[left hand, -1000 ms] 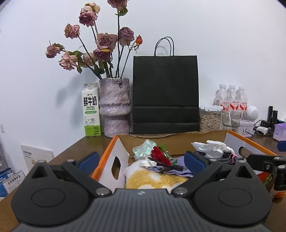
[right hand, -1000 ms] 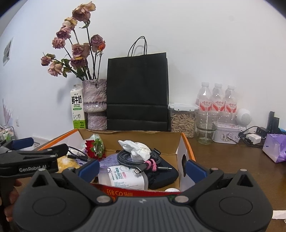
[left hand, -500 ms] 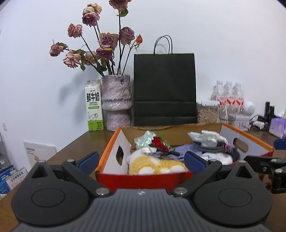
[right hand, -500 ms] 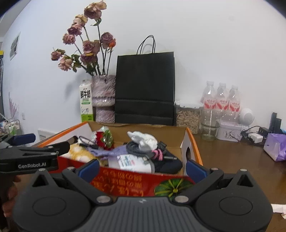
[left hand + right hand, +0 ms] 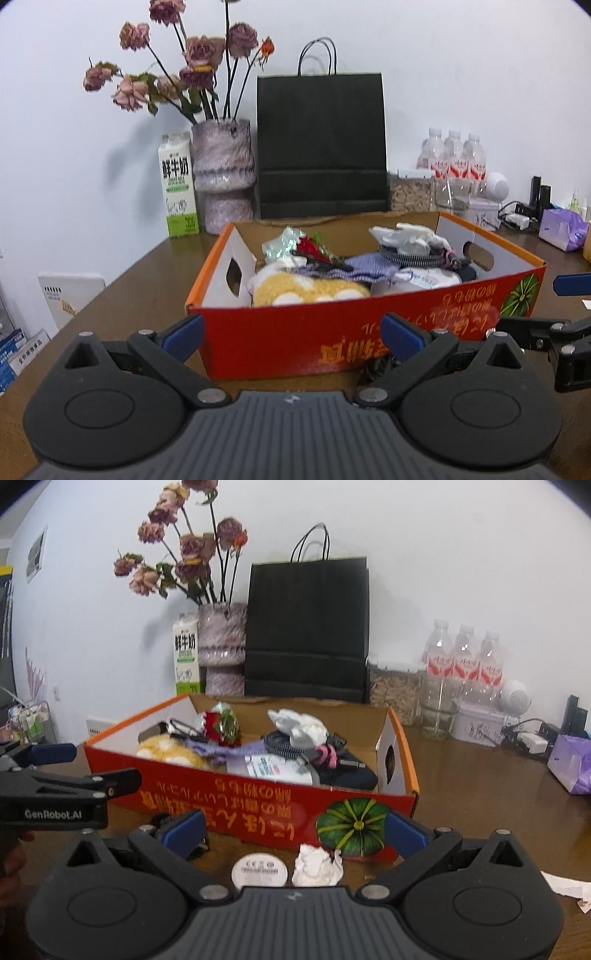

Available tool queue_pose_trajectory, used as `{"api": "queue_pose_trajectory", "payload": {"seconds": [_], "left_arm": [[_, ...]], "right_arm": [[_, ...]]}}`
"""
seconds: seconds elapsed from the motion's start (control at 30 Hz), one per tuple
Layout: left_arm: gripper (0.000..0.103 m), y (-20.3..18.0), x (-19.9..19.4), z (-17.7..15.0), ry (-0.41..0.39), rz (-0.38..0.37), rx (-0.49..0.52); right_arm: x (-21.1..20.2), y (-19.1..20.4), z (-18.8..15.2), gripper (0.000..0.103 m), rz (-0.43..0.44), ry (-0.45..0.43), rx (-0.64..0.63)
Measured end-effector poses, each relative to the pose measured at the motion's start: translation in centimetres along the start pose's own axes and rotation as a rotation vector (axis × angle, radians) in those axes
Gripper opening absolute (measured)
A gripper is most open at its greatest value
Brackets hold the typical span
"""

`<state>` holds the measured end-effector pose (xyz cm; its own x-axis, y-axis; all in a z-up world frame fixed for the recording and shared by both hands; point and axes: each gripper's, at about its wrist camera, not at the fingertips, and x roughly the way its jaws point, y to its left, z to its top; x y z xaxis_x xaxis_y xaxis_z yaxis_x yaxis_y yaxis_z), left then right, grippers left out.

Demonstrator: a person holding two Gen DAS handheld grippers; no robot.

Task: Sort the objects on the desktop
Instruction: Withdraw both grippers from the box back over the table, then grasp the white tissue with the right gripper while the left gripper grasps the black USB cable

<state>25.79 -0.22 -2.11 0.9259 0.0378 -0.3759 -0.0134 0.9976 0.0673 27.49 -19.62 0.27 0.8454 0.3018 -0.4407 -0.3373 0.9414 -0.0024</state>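
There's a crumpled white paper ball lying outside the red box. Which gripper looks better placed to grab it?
The right gripper, probably. The crumpled paper ball lies between its open fingers, in front of the red box. The left gripper faces the box wall, with no paper visible ahead.

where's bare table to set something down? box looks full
Bare table lies right of the cardboard box, up to the purple tissue pack, and left of it, toward the milk carton. The box is packed. In front of it lie a crumpled tissue and round disc.
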Motion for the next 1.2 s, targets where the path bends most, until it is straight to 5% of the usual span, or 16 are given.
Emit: {"api": "queue_pose_trajectory", "payload": {"seconds": [0.23, 0.53, 0.77, 0.87, 1.2], "left_arm": [[0.103, -0.6, 0.2, -0.4, 0.05, -0.054, 0.03], [0.103, -1.5, 0.5, -1.0, 0.089, -0.081, 0.07], [0.103, -2.9, 1.3, -0.9, 0.109, -0.104, 0.116], [0.101, -3.7, 2.2, -0.7, 0.144, -0.103, 0.123], [0.076, -4.9, 3.6, -0.8, 0.226, -0.142, 0.085]], "right_arm": [[1.6, 0.3, -1.0, 0.103, 0.014, 0.096, -0.018], [1.6, -0.8, -1.0, 0.1, 0.009, 0.103, -0.002], [2.4, -2.4, -1.2, 0.08, 0.019, 0.142, 0.034], [2.8, -2.7, -1.3, 0.063, 0.02, 0.157, 0.047], [3.5, -3.5, -1.6, 0.05, 0.013, 0.18, 0.1]]}}
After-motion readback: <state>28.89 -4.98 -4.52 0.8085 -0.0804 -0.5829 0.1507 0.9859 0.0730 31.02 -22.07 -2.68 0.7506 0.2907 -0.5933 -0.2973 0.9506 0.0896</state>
